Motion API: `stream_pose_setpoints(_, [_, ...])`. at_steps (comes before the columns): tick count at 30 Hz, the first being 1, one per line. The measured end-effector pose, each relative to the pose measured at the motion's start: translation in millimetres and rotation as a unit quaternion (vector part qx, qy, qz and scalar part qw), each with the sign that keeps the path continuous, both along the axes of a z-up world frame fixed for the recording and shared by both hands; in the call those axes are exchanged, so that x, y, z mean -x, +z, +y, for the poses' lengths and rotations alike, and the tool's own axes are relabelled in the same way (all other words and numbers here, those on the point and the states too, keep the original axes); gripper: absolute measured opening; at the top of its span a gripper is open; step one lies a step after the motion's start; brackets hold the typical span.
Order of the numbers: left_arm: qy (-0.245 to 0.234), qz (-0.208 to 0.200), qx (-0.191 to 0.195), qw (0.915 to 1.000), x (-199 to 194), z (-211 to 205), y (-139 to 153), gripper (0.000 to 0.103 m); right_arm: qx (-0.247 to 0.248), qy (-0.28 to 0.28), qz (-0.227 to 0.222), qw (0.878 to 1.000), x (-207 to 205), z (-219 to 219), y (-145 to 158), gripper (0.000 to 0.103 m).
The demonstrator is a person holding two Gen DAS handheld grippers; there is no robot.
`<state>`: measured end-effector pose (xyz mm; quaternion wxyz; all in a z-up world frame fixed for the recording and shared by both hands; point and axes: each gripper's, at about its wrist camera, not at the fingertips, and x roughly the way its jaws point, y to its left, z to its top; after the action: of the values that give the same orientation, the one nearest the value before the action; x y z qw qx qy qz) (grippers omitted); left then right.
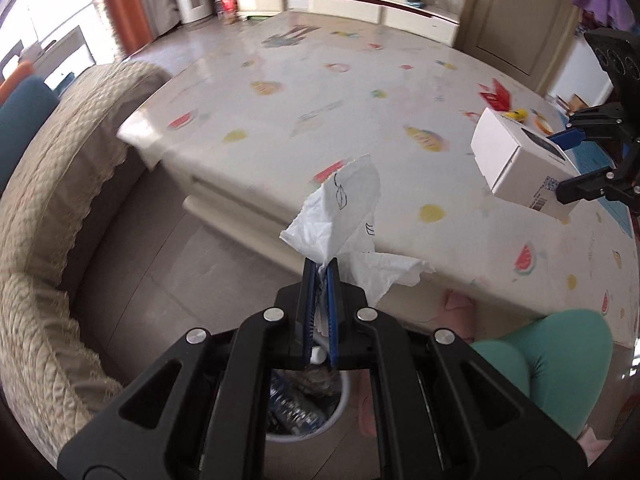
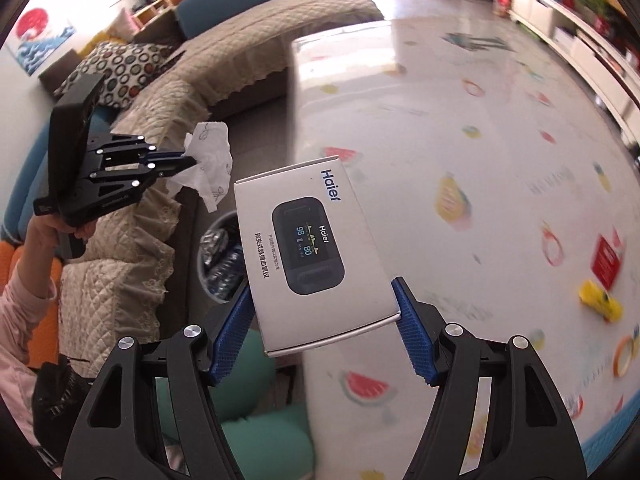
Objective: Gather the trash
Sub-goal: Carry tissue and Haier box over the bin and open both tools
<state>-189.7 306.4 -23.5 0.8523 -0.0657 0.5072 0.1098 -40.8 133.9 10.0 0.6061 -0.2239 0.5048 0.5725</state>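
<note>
My left gripper (image 1: 321, 270) is shut on a crumpled white tissue (image 1: 344, 216) and holds it in the air over the gap between sofa and table. A white trash bin (image 1: 308, 404) holding plastic bottles stands on the floor right below it. My right gripper (image 2: 324, 320) is shut on a white Haier oximeter box (image 2: 308, 256), held above the table's near edge. The box (image 1: 520, 164) and right gripper (image 1: 576, 160) show at the right of the left wrist view. The tissue (image 2: 210, 160), left gripper (image 2: 188, 162) and bin (image 2: 218, 256) show at the left of the right wrist view.
A low table (image 2: 460, 140) with a fruit-print cloth carries a red card (image 2: 608, 260), a yellow toy (image 2: 600, 300) and a tape ring (image 2: 624, 356). A quilted beige sofa (image 1: 52, 200) stands left of the bin. The person's green-clad knee (image 1: 552, 364) is beside the bin.
</note>
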Motion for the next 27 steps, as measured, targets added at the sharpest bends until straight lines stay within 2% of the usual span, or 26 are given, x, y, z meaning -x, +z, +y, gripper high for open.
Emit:
stream_pose_setpoints(5, [0.048,0.014,0.011,0.9987,43,37,-20,0.004,0.003,0.052,0.014,0.999,36,64,-11,0.068])
stream_pose_setpoints(11, [0.106,0.047,0.045,0.9923,92,67,-71,0.004,0.028,0.095,0.035,0.994,78,123,-44,0.068])
stream_pose_setpoints(14, [0.123,0.061,0.062,0.9885,109,76,-96,0.004,0.049,0.111,0.047,0.991,100,150,-66,0.068])
stream_pose_setpoints(18, [0.143,0.085,0.082,0.9827,123,85,-129,0.004,0.085,0.105,0.065,0.989,119,177,-103,0.068])
stream_pose_setpoints(24, [0.161,0.136,0.126,0.9694,133,89,-196,0.004,0.159,0.1,0.091,0.978,150,200,-170,0.068])
stream_pose_setpoints(27, [0.176,0.144,0.155,0.9613,138,94,-220,0.004,0.183,0.113,0.084,0.973,161,206,-195,0.068])
